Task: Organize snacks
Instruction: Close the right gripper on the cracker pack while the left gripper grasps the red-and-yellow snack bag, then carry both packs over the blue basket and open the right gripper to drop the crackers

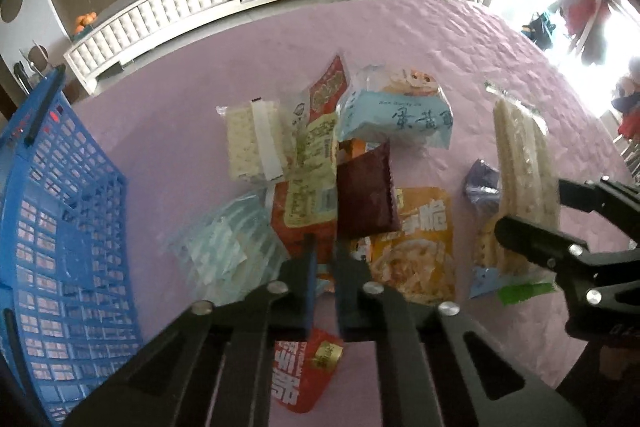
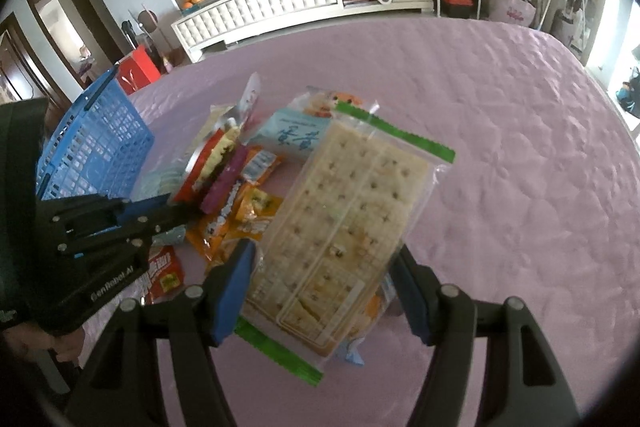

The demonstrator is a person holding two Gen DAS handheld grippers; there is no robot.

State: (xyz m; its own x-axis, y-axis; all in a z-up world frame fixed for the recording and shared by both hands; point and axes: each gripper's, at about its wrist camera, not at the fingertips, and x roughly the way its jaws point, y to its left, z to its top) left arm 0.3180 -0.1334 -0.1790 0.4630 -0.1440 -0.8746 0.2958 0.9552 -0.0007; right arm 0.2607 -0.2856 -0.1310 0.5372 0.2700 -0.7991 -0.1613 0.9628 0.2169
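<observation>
The left gripper's point(image 1: 324, 251) jaws sit nearest the lens, closed to a slit. They seem to pinch the near edge of a red-and-yellow packet point(image 1: 310, 179), though the blue pads hide the contact. That packet's long axis runs from the jaws toward 12 o'clock, its far end pointing away over the pile. A maroon packet point(image 1: 366, 195) lies against it at 3 o'clock, and an orange packet point(image 1: 416, 247) is just beyond that.

The right gripper's point(image 2: 323, 251) jaws clamp a clear cracker pack point(image 2: 340, 211) across its width. Its long axis runs from 7 o'clock to 1 o'clock, with 1 green seal strip at each end. The grip sits near the lower end, so most of the pack reaches out past the pads.

The rest of the snacks lie heaped on the purple quilt point(image 2: 520, 147). The blue basket point(image 1: 60, 227) stands at 9 o'clock of the left view.

Risks, as I judge them:
- The left pinch is on a thin film edge, so the packet may slide out on the way to the basket, or drag the maroon packet along.
- The cracker pack's long overhang may make it pivot and droop.
- Squeezing harder to stop that could crack the crackers.
- The 2 grippers are near each other, so crossing toward the basket could knock them together.
</observation>
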